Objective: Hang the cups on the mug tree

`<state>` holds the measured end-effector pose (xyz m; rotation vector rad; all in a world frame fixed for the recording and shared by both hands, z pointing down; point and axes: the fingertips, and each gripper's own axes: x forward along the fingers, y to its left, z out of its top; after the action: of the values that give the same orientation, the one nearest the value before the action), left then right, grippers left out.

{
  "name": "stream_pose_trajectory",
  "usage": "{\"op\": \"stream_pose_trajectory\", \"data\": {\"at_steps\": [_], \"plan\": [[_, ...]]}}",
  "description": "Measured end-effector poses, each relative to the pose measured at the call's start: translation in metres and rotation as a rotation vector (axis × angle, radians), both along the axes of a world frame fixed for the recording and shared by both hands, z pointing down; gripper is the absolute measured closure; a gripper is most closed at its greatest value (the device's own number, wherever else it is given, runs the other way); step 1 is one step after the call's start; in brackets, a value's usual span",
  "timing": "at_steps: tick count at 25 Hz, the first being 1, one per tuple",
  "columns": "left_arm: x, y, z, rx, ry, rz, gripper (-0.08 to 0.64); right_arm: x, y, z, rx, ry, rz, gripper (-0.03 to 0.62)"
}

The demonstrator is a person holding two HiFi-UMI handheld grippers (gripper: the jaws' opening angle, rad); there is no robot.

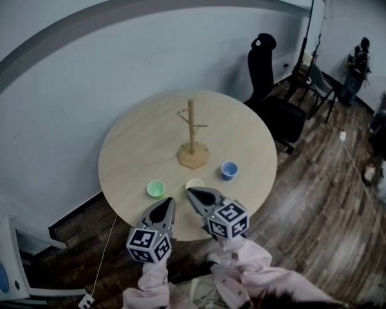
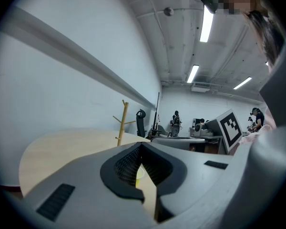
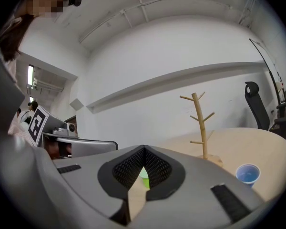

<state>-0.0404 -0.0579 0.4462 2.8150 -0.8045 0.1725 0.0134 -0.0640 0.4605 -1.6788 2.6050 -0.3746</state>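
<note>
One round table (image 1: 135, 147), one mug tree (image 1: 192, 134) upright at its centre, three cups standing toward the near edge, green cup (image 1: 156, 188), cream cup (image 1: 194, 185), blue cup (image 1: 229, 170), two grippers over the near edge, left gripper (image 1: 169, 201) and right gripper (image 1: 192, 193), jaws closed together, gripping nothing.

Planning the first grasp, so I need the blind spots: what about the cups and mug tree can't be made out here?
- Pale cup: head view, near rim covered by the right gripper.
- Green cup: right gripper view, only a sliver shows between that gripper's pads.
- Mug tree: left gripper view, base hidden behind the left gripper.
</note>
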Motion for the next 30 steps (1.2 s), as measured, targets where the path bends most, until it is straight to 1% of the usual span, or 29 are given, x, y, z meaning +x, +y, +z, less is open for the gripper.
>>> {"op": "stream_pose_trajectory", "data": {"at_steps": [13,17,22,28,30], "plan": [[0.071,-0.012,0.012,-0.032,-0.003,0.031,0.558,0.073,-0.009,0.013,-0.028,-0.008,0.037,0.606],[0.091,-0.013,0.017,-0.042,-0.001,0.046,0.558,0.096,-0.011,0.019,-0.037,-0.011,0.064,0.606],[0.118,-0.016,0.024,-0.062,-0.006,0.093,0.558,0.124,-0.014,0.033,-0.07,-0.014,0.128,0.606],[0.151,-0.013,0.038,-0.106,-0.016,0.177,0.558,0.162,-0.009,0.054,-0.125,0.006,0.25,0.606],[0.159,-0.012,0.045,-0.122,-0.023,0.204,0.558,0.173,-0.008,0.06,-0.149,0.004,0.289,0.577]]}}
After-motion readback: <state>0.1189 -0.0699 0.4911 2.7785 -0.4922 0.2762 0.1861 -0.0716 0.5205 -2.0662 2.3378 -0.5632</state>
